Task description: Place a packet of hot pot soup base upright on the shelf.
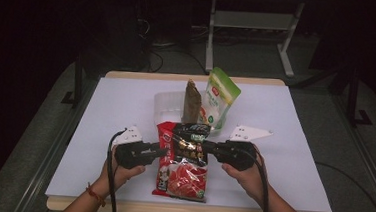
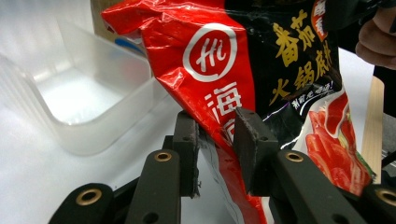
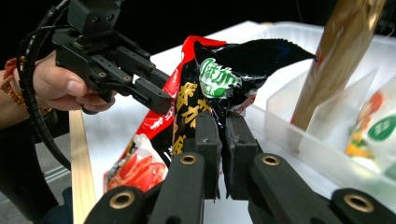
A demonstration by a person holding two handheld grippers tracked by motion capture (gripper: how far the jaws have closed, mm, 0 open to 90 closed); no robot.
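Low in the high view, your left tongs point(image 1: 160, 150) and right tongs point(image 1: 207, 147) are both clamped on the red-and-black pouch point(image 1: 182, 160), one at each side edge, its long axis hanging down to the worktop point(image 1: 110, 110); the clear bin point(image 1: 168, 104) sits just beyond, centre frame

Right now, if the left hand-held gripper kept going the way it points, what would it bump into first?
The red-and-black sauce packet it already pinches. Past that, the left hand-held gripper points toward the right hand-held gripper clamped on the packet's other side, though depth is hard to judge.
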